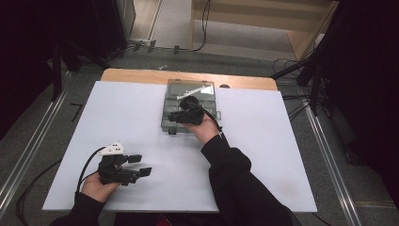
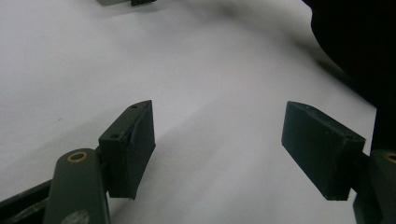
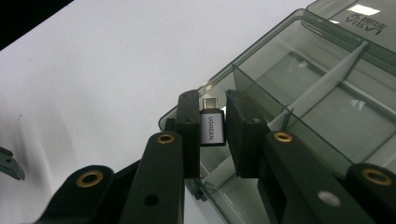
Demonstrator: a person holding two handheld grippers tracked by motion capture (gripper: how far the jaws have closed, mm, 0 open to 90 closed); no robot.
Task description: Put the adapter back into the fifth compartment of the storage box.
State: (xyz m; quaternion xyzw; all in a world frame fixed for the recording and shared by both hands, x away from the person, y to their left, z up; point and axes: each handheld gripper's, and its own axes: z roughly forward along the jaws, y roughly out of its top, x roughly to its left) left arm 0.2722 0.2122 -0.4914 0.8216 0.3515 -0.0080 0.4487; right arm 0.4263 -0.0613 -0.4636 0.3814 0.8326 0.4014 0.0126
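White sheeting covers the table (image 1: 141, 122); right gripper (image 3: 213, 128) pinches a small silver adapter (image 3: 213, 129), plug-end forward, over the compartment box (image 3: 327, 93), likely lining up a slot. Left gripper (image 1: 139, 165) idles wide apart, empty.

Right gripper (image 1: 181, 114) over compartment box (image 1: 189, 89); left gripper (image 1: 139, 165) open, near table's (image 1: 263, 155) front-left.
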